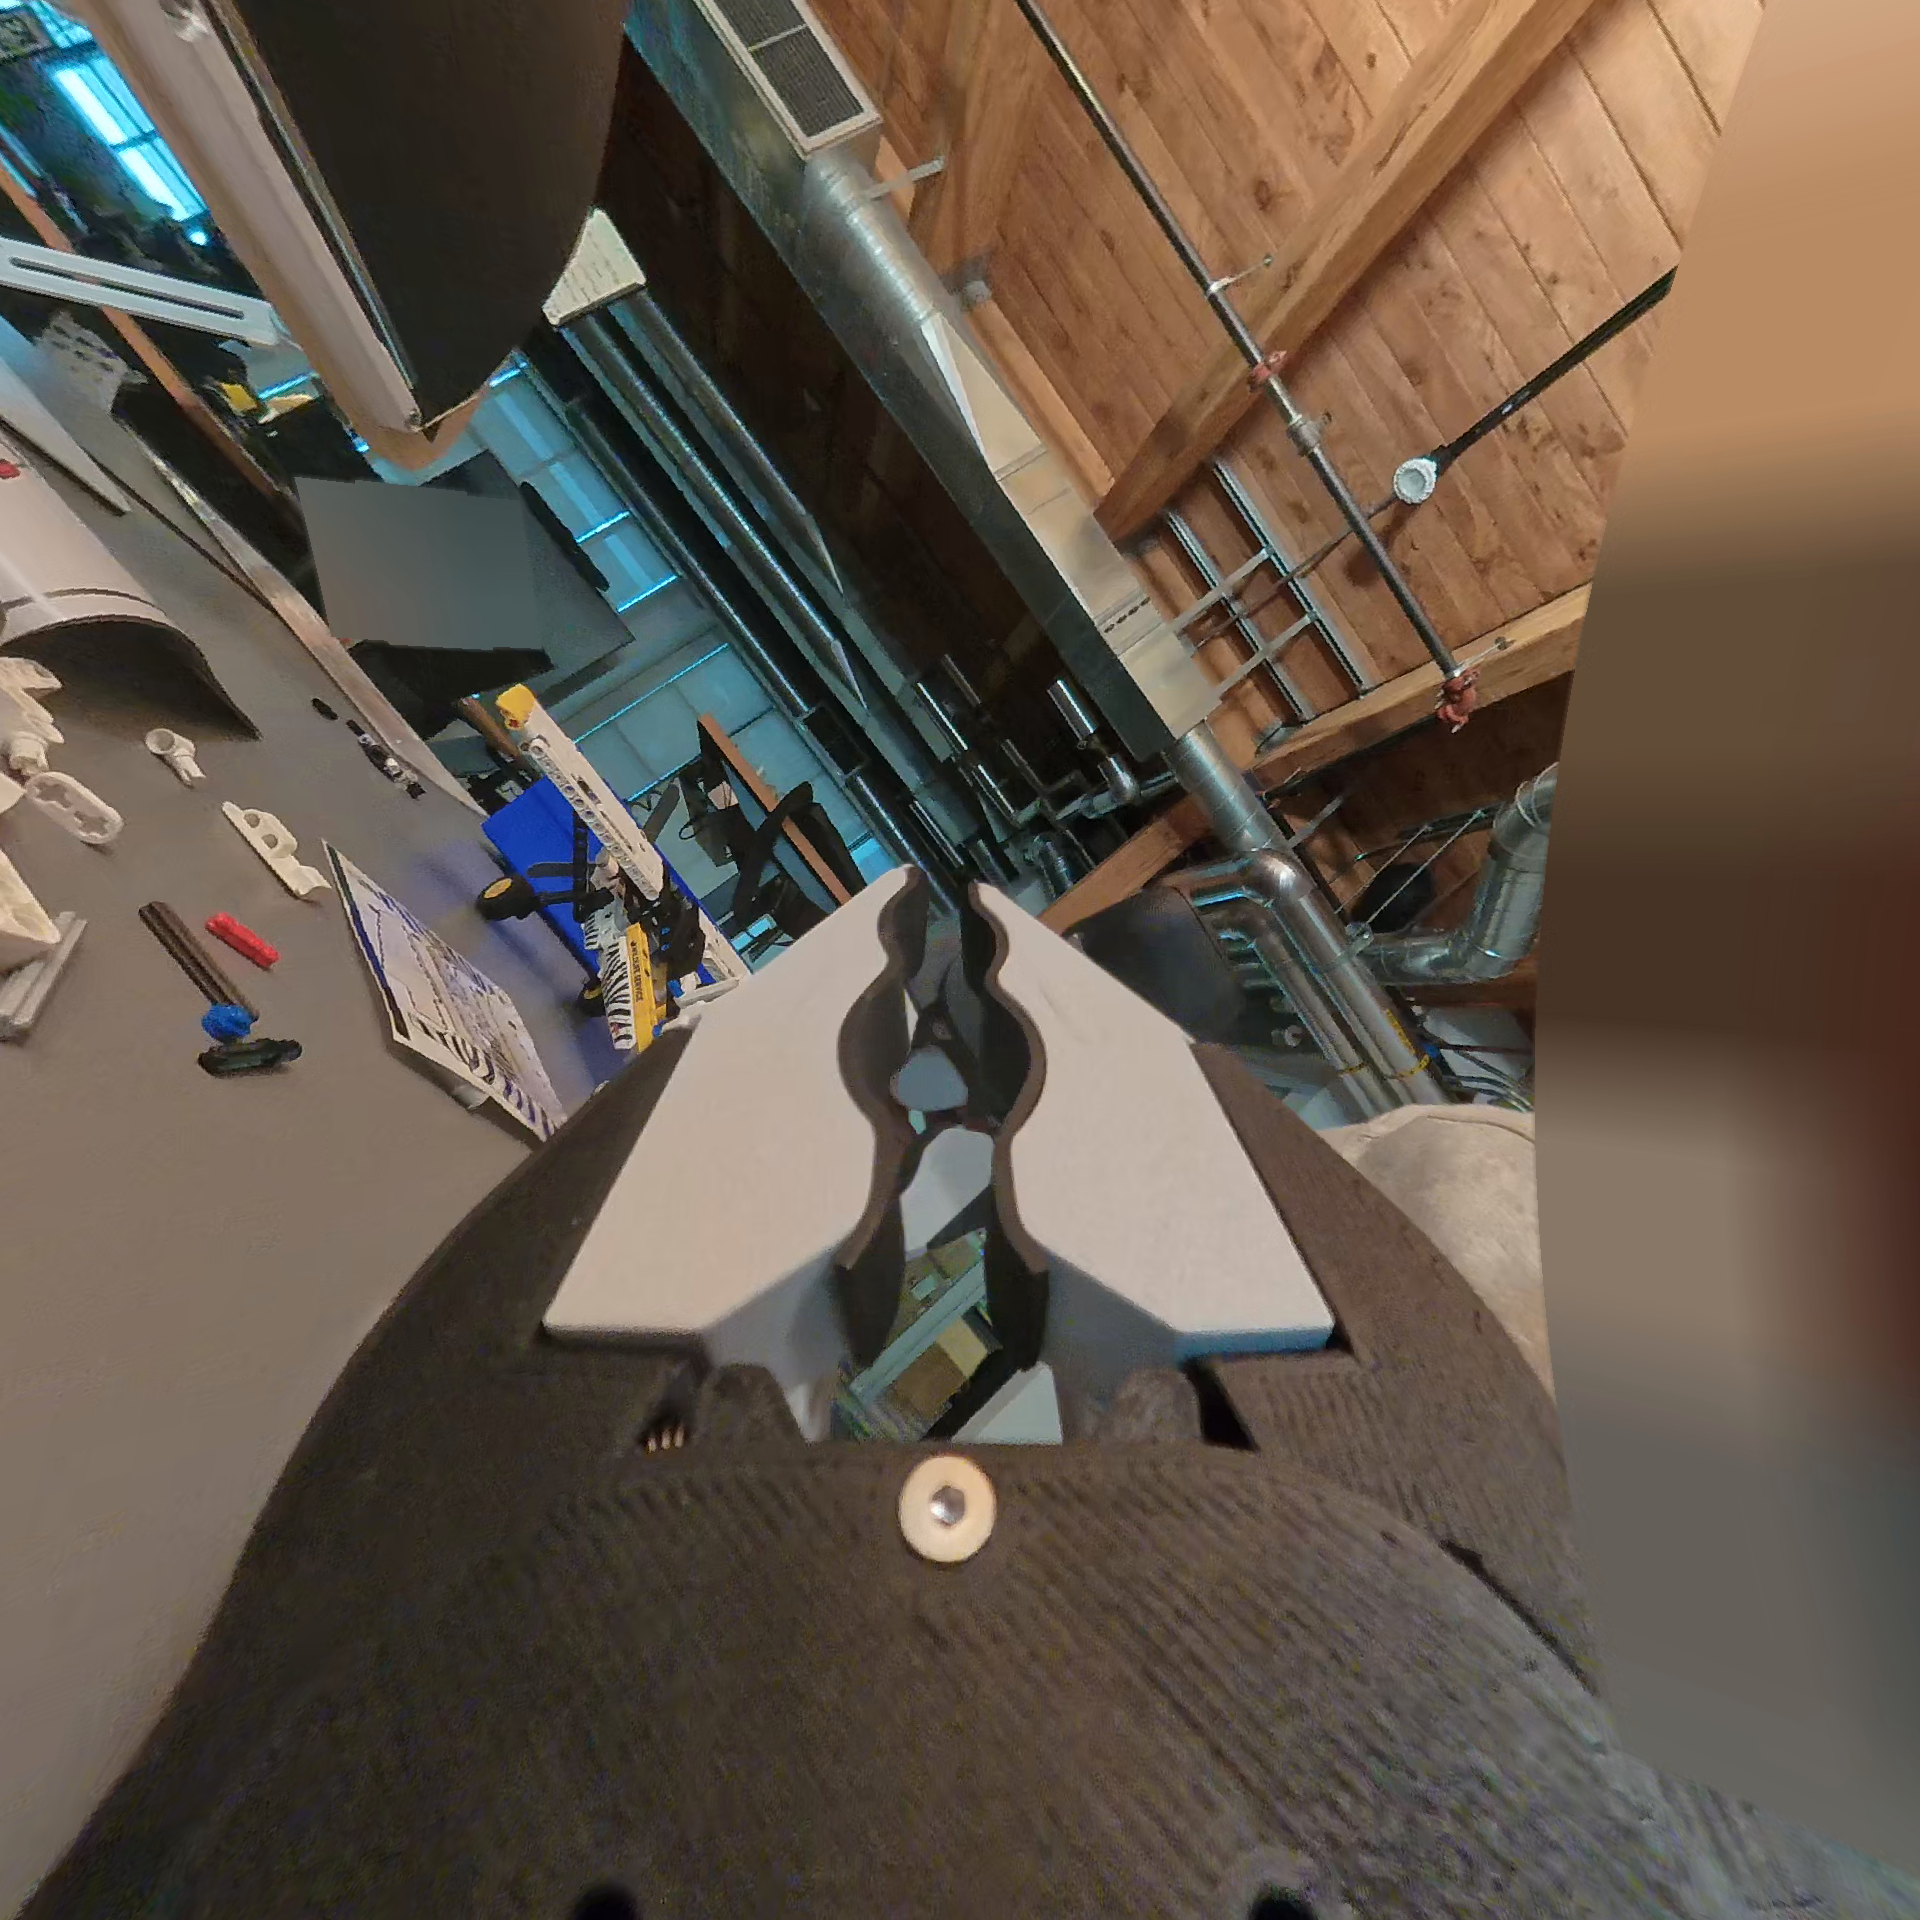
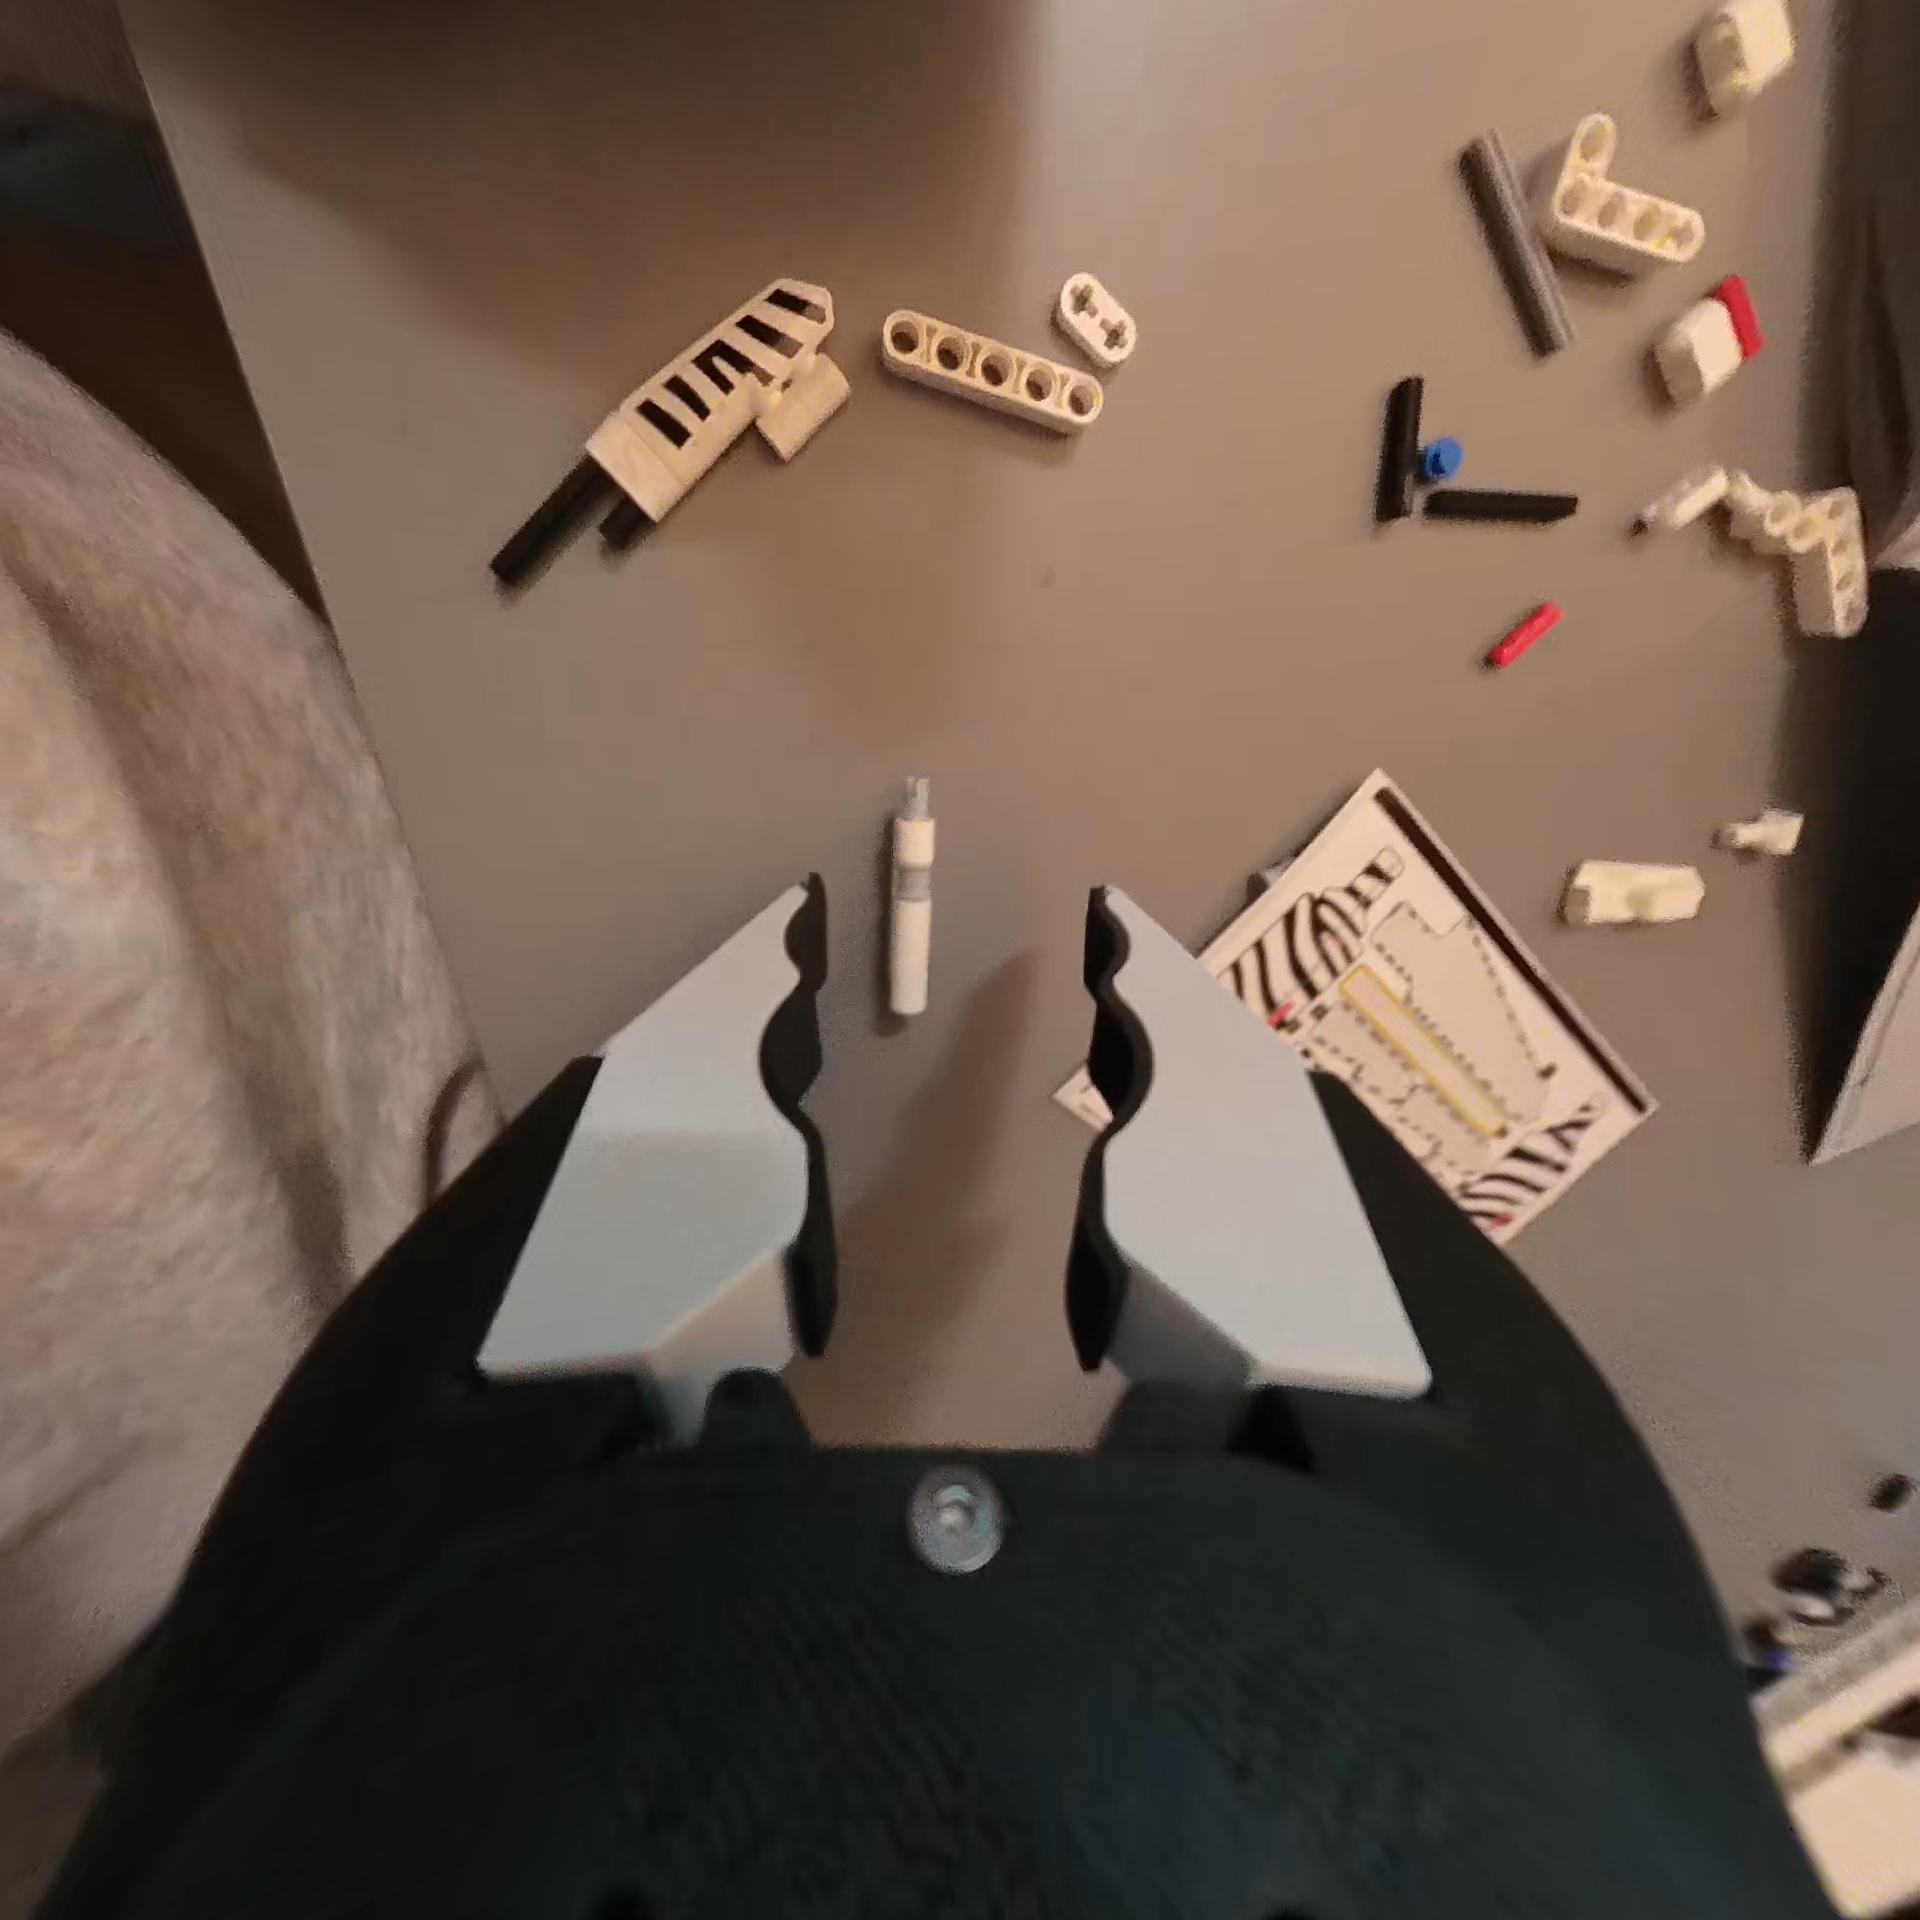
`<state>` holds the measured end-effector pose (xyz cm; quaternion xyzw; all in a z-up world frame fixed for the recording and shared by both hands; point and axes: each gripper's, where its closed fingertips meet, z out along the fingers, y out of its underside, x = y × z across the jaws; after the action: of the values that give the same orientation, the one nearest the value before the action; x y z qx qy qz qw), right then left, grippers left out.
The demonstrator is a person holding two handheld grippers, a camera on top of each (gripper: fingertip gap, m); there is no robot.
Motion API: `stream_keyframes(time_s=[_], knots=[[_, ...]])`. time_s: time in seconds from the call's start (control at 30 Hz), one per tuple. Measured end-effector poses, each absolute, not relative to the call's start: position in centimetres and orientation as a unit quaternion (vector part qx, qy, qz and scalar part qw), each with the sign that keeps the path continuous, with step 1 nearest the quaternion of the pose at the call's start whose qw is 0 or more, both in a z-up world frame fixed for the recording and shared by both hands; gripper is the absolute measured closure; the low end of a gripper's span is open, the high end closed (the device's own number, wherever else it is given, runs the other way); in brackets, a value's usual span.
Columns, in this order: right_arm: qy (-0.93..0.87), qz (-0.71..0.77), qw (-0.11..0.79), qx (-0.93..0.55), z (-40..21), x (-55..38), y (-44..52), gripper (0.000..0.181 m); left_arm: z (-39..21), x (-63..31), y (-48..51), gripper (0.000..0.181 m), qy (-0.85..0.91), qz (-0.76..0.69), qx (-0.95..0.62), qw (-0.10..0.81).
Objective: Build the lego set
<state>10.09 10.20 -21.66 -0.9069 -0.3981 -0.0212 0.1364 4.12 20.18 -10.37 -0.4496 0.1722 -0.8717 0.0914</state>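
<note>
My right gripper (image 2: 956, 894) is open and hangs just above the grey table (image 2: 623, 675). A thin white axle piece (image 2: 909, 914) lies on the table between its fingertips, closer to the left finger. My left gripper (image 1: 940, 899) is tilted up off the table, with its jaws nearly closed on a small black and grey Lego piece (image 1: 938, 1023). A partly built model (image 1: 613, 904) with a white beam, yellow parts and zebra stripes stands at the table's far edge.
Loose parts lie ahead of the right gripper: a zebra-striped white panel (image 2: 717, 405), a white five-hole beam (image 2: 992, 372), a grey axle (image 2: 1515, 244), black pieces with a blue pin (image 2: 1441, 457), and a red piece (image 2: 1522, 634). A zebra-printed sheet (image 2: 1423, 1008) lies to the right. A person's grey sleeve (image 2: 156, 831) is at the left. Across from one pair of fingers to the other is roughly 15 cm.
</note>
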Motion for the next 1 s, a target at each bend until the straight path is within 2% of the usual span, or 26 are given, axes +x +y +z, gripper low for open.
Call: stream_keyframes(time_s=[0.17,0.33,0.47,0.53,0.77,0.9,1.0], knots=[[-0.305,0.002,0.275,-0.912,-20.4,9.9,9.2,0.131,-10.5,4.4,19.7,0.177,0.19,-0.864,-0.456,0.1],[-0.194,0.013,0.434,-0.88,-20.2,10.7,8.8,0.119,-10.7,4.8,19.1,0.177,0.216,-0.85,-0.467,0.114],[-0.162,0.005,0.425,-0.891,-23.0,12.3,7.9,0.097,-10.9,5.2,18.5,0.175,0.241,-0.835,-0.477,0.129],[-0.149,0.022,0.428,-0.891,-22.8,12.5,7.8,0.1,-11.0,5.3,18.3,0.175,0.252,-0.827,-0.482,0.14],[-0.185,0.067,0.408,-0.892,-23.3,11.1,7.8,0.126,-11.4,5.9,17.7,0.174,0.284,-0.803,-0.497,0.167],[-0.211,0.037,0.42,-0.882,-23.1,10.7,7.6,0.135,-11.6,6.1,17.5,0.173,0.292,-0.795,-0.503,0.173],[-0.237,-0.023,0.432,-0.87,-22.9,10.7,7.7,0.161,-11.7,6.1,17.4,0.173,0.294,-0.793,-0.505,0.175]])
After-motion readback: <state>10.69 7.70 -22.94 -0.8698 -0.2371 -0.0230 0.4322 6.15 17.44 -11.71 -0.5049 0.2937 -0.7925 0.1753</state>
